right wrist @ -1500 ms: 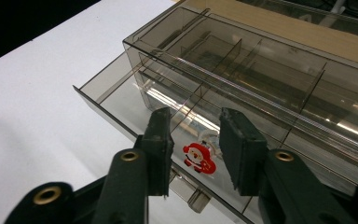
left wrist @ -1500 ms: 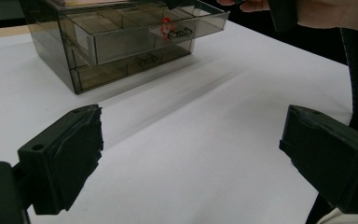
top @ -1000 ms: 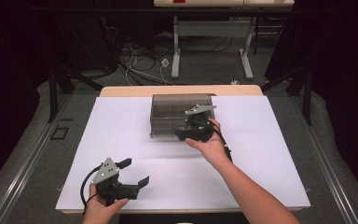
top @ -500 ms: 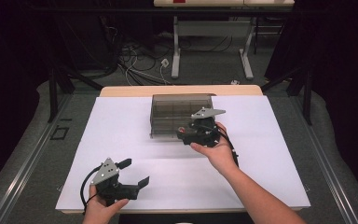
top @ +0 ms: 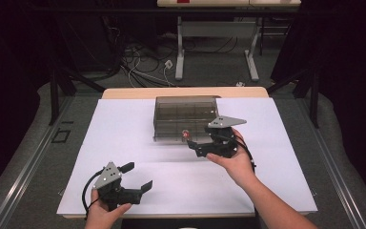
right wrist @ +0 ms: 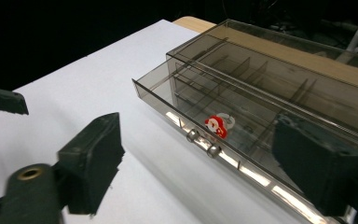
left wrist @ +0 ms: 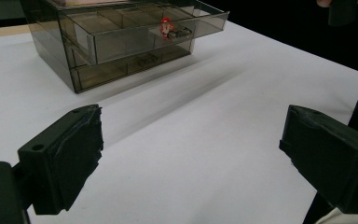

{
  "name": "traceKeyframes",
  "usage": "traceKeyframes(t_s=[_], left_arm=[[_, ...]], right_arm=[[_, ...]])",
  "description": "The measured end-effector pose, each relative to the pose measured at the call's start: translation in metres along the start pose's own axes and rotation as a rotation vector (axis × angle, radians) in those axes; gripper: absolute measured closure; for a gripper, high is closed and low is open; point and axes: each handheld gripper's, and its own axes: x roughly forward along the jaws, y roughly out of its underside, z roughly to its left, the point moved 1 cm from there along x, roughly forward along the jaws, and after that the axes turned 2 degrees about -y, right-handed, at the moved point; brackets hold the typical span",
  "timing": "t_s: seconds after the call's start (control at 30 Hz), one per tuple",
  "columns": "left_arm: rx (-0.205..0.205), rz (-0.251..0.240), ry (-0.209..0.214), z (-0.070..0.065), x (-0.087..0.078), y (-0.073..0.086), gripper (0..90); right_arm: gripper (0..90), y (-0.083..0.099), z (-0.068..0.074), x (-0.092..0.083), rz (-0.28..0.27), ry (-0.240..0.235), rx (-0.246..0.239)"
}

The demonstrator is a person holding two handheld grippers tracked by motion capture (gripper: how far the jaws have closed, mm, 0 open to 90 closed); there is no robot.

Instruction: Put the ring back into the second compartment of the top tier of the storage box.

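Right gripper jaws just opened, empty — drawer knob seemingly just ahead, untouched.

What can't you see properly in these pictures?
- Bottom drawer of the smoky plastic drawer box: something small lies inside in the left gripper view, too dim through the tinted front to name.
- Red and white ring in the open top drawer: a tiny speck from the high view.
- Right tongs: the right-hand pad is blurred and cut off by the picture's edge in the right gripper view.
- Left tongs: both pads are cut off at the bottom edge.
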Motion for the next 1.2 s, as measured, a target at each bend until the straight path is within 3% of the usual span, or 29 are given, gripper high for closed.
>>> traceKeyframes(t_s=[0.2, 0.43, 0.73, 1.2], left_arm=[[-0.009, -0.002, -0.001, 0.000, 0.000, 0.000, 5.7], [-0.008, 0.000, -0.008, 0.001, 0.001, 0.001, 5.6], [-0.002, -0.003, -0.012, 0.001, 0.003, 0.001, 5.6], [-0.004, 0.006, -0.010, 0.001, 0.003, 0.001, 5.6]], right_arm=[[12.5, 0.009, 0.003, -0.019, -0.031, 0.009, -0.011], [0.3, 0.030, 0.005, -0.047, -0.069, 0.004, -0.013], [0.0, 0.057, 0.005, -0.071, -0.092, 0.045, -0.027], [0.0, 0.100, -0.007, -0.080, -0.094, 0.109, -0.018]])
